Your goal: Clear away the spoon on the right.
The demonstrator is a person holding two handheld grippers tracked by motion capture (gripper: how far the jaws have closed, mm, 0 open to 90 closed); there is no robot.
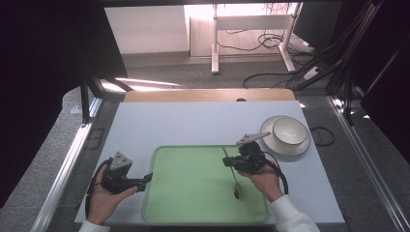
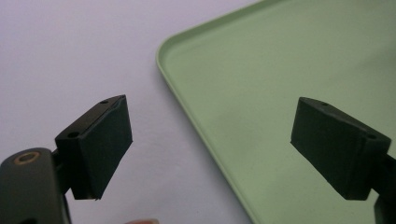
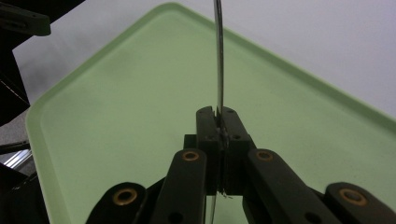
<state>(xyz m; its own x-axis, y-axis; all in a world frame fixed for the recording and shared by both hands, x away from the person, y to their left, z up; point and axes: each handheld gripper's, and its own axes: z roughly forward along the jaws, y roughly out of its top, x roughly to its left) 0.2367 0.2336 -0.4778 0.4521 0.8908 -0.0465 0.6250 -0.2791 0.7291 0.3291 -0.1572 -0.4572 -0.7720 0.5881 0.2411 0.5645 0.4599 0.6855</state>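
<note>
We see a metal spoon point(image 1: 233, 170) clamped by its handle between the jaws of the right tongs point(image 1: 231, 163). In the high view the spoon's bowl rests on the green tray point(image 1: 193, 193), near the tray's right side, and the handle rises toward the tray's far edge. In the right gripper view the thin handle point(image 3: 218, 56) runs straight up from the closed jaws of the right tongs point(image 3: 218, 122), edge-on to the camera, with the tray point(image 3: 116, 107) lying beneath.

The right hand point(image 1: 265, 181) holds these tongs over the right part of the tray. A white sleeve point(image 1: 290, 215) covers the forearm.

The tray sits on the pale worktop point(image 1: 193, 123), close to its near edge. A white bowl on a plate point(image 1: 286, 134) stands on the worktop just beyond the tray's far right corner, apart from the tray.

The left tongs point(image 1: 148, 178) sit at the tray's left edge, held by the left hand point(image 1: 104, 195). In the left gripper view we see the left tongs point(image 2: 210, 140) set wide, holding nothing: one jaw hangs over the worktop point(image 2: 70, 56), the other over the tray point(image 2: 280, 70), with the tray's rim passing between them.

Beyond the worktop, cables point(image 1: 270, 79) lie on the grey floor.
</note>
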